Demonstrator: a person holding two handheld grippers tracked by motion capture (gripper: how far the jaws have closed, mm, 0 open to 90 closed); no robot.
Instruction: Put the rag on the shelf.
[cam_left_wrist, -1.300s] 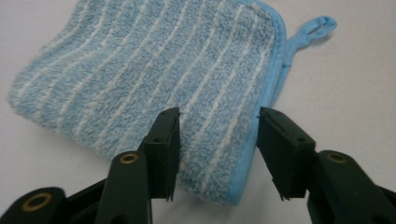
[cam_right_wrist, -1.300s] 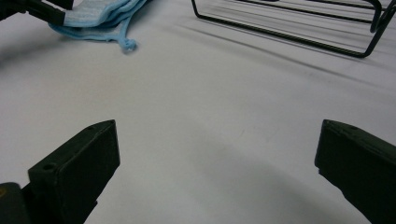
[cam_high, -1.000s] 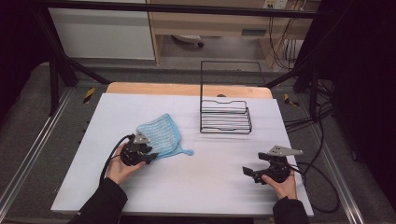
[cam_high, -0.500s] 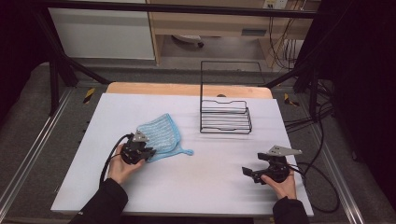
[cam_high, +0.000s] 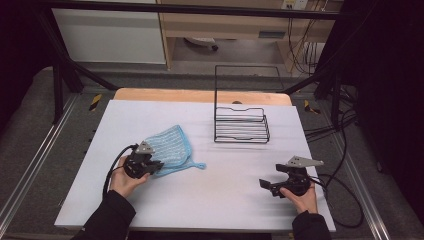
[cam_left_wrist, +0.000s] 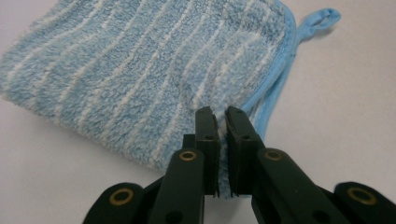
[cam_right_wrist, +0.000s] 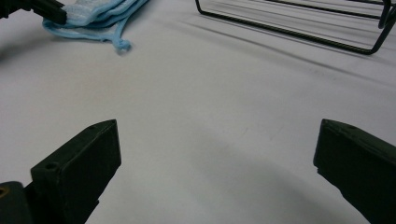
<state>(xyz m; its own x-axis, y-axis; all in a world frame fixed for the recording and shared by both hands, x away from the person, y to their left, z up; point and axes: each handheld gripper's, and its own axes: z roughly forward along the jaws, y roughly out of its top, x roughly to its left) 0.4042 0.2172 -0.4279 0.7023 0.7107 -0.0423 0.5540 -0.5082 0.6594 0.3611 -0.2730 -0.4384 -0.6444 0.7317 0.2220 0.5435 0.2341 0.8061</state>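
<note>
A light blue striped cloth (cam_high: 170, 145) lies flat on the white table (cam_high: 225, 210), left of centre, with a hanging loop (cam_high: 200, 165) at its near right corner. My left gripper (cam_high: 156, 165) is at the cloth's near edge. In the left gripper view, my left gripper (cam_left_wrist: 222, 116) has its jaws pinched on that edge of the cloth (cam_left_wrist: 140, 70); they have just been closing on it. My right gripper (cam_high: 265, 186) rests near the table's front right. Its jaws (cam_right_wrist: 217, 128) stand wide apart with bare table between them.
A black wire rack (cam_high: 241, 130) with a tall back frame stands at the table's back centre and also crosses the top of the right gripper view (cam_right_wrist: 289, 28). Cables trail from both grippers. Dark metal framing surrounds the table.
The left hand has shifted slightly at the cloth's near edge. The right gripper has stayed where it was.
</note>
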